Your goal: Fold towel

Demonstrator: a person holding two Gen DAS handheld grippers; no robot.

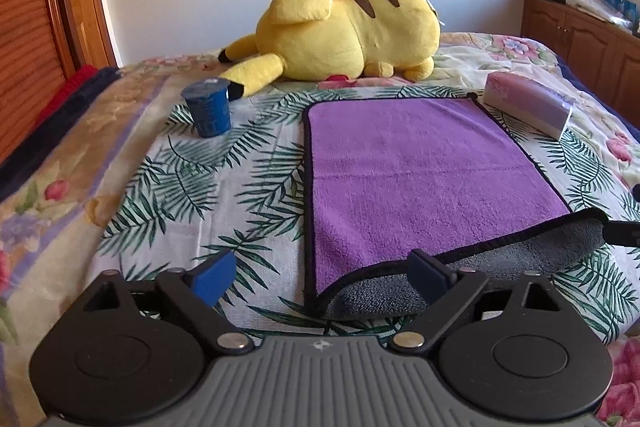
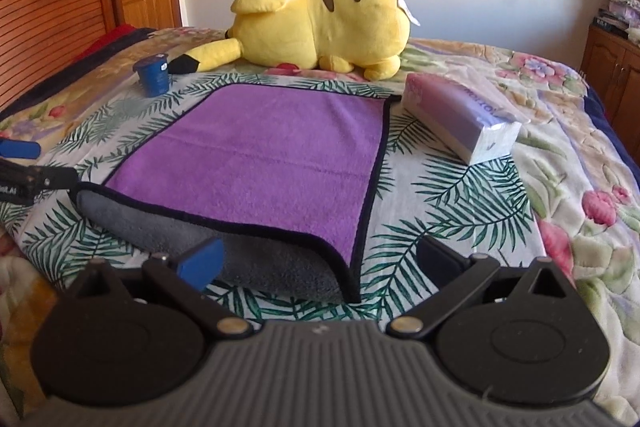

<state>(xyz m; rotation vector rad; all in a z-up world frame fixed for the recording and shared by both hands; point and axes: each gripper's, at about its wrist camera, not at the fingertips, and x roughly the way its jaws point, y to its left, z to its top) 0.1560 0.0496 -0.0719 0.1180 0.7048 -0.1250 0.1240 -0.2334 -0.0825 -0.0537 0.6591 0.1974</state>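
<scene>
A purple towel (image 1: 420, 171) lies on the leaf-print sheet (image 1: 208, 187) of the bed, its near edge curled over so the grey underside (image 2: 248, 251) shows. The left gripper (image 1: 320, 281) hangs above the towel's near left corner, fingers spread wide and holding nothing. The right gripper (image 2: 320, 261) sits over the near right corner, likewise spread wide and empty. Beyond the towel lie a yellow plush toy (image 1: 348, 27), a blue cup (image 1: 208, 107) to the left and a tissue pack (image 2: 460, 115) to the right — all apart from the towel.
</scene>
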